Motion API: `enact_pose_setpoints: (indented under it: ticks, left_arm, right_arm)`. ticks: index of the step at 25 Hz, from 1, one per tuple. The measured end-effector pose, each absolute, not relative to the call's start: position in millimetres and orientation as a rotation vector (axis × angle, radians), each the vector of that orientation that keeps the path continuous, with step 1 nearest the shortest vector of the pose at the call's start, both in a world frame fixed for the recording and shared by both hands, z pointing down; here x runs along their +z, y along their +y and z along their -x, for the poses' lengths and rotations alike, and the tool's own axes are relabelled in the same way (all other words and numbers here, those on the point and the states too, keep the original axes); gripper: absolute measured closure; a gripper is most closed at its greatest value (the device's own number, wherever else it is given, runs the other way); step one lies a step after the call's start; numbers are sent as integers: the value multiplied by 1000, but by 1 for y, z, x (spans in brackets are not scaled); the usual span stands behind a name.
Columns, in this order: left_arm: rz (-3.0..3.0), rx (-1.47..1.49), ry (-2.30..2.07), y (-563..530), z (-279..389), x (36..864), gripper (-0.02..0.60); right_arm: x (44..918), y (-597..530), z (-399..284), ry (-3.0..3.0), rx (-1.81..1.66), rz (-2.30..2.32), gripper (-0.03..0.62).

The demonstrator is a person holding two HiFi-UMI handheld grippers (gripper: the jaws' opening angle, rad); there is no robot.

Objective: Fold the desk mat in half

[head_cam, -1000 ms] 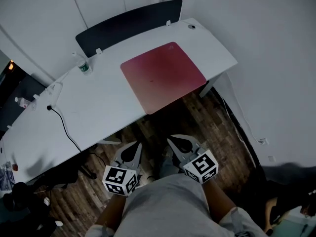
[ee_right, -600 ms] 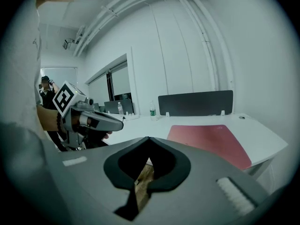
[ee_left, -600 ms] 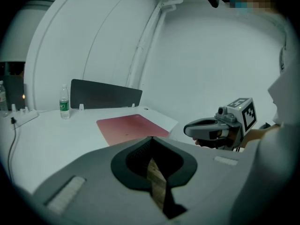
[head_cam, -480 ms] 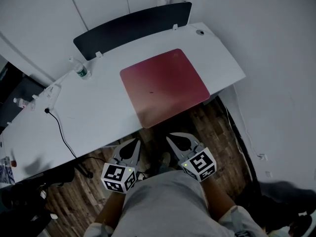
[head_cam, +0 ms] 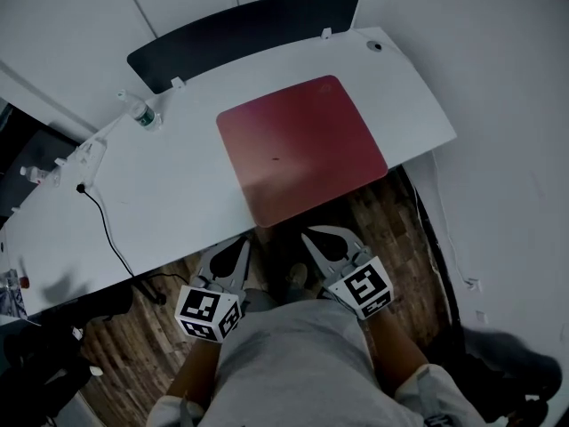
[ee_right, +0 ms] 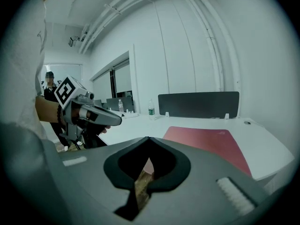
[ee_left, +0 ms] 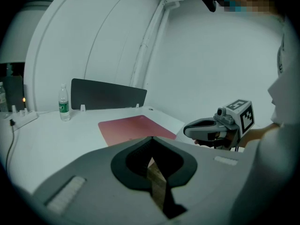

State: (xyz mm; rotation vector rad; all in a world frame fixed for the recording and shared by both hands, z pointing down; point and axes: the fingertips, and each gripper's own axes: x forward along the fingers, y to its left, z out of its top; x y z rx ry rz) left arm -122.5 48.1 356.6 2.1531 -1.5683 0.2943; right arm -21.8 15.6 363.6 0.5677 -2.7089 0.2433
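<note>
Head camera looks steeply down; gripper views (low, level) share the desk mat (head_cam: 300, 145).

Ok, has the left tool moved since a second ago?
Yes. In the head view the left tool has come forward towards the desk. Its tip now nearly meets the desk's front edge, where a wider strip of floor showed before.

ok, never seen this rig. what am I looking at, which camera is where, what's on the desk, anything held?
No robot: a person holds a hand-held two-jaw gripper in each hand. The head view looks down from the person's head; the other two cameras ride on the left gripper and right gripper, looking along their jaws. On the white desk: a red desk mat lying flat, a water bottle, a cable, a dark divider at the back. Both grippers are shut, empty, short of the desk.
</note>
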Motion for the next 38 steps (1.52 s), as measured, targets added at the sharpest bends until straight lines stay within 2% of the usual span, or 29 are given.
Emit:
enact_pose_setpoints:
  ticks: [17, 19, 30, 38]
  left_arm:
    - [-2107, 373, -1454, 48, 162, 422, 562]
    - [-2094, 377, -1444, 49, 165, 431, 563]
    - [-2003, 382, -1439, 53, 186, 478, 562]
    - [-1957, 364, -1436, 55, 194, 496, 563]
  right_arm:
    - [452, 16, 77, -2506, 90, -487, 585]
    - [471, 16, 81, -2459, 66, -463, 560]
    - [538, 14, 107, -2301, -67, -362, 517]
    - [565, 19, 120, -2137, -307, -275, 480]
